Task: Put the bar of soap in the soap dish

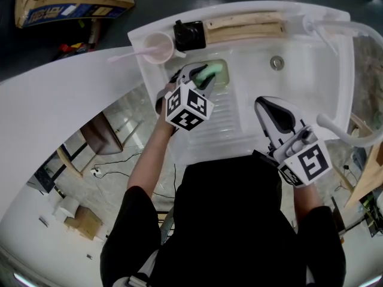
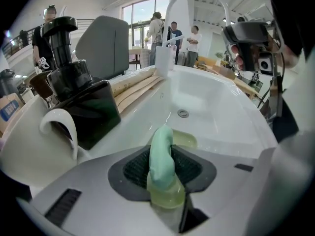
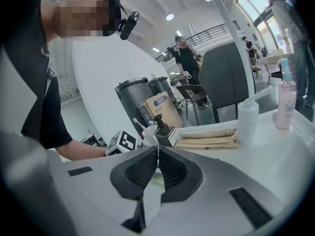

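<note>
A pale green bar of soap (image 2: 161, 157) stands on edge between the dark pads of my left gripper (image 2: 163, 146), which is shut on it. In the head view this gripper (image 1: 202, 76) points steeply down over the translucent yellow-green soap dish (image 1: 220, 74) at the sink's back left. The soap's lower end sits in or just above the dish (image 2: 186, 140); I cannot tell if they touch. My right gripper (image 1: 267, 104) hovers over the sink's front right with its jaws together and nothing held. In its own view the right gripper (image 3: 157, 150) has its pads meeting at the tip.
The white sink (image 1: 311, 82) has a drain (image 1: 276, 63) at the back middle. Along the back ledge stand a cup with a toothbrush (image 1: 158, 46), a black dispenser (image 1: 189, 34) and wooden boards (image 1: 245, 27). A pink bottle (image 3: 283, 104) stands at the right.
</note>
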### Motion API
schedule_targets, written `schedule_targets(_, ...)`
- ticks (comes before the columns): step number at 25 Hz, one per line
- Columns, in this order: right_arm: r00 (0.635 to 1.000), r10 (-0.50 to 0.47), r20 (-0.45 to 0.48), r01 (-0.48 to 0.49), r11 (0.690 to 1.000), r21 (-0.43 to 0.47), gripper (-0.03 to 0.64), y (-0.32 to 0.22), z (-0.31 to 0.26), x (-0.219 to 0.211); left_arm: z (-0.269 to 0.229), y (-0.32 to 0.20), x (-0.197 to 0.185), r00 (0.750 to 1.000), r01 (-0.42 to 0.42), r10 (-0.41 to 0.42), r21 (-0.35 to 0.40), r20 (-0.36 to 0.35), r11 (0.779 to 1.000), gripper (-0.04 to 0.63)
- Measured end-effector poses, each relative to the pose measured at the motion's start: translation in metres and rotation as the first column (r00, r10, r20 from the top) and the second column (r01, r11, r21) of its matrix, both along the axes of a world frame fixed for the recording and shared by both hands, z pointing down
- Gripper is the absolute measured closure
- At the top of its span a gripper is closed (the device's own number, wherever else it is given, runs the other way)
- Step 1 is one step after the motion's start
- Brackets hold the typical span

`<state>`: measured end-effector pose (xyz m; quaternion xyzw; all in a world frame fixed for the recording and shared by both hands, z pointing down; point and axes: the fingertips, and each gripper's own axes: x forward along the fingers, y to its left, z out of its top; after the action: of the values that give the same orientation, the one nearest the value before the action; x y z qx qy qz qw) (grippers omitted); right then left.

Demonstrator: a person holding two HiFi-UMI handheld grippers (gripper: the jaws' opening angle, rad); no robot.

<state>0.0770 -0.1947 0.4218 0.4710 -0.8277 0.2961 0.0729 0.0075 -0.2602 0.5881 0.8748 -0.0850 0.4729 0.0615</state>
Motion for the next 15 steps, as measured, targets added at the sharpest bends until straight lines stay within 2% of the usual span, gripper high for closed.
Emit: schedule_targets(15, 1.0, 0.002, -0.003, -0.002, 1.0, 0.001, 0.591, -0.0007, 0.0, -0.0033, -0.0097, 0.0037, -0.0005, 0.996, -0.081, 0.082, 0.032, -0.03, 0.996, 0.466)
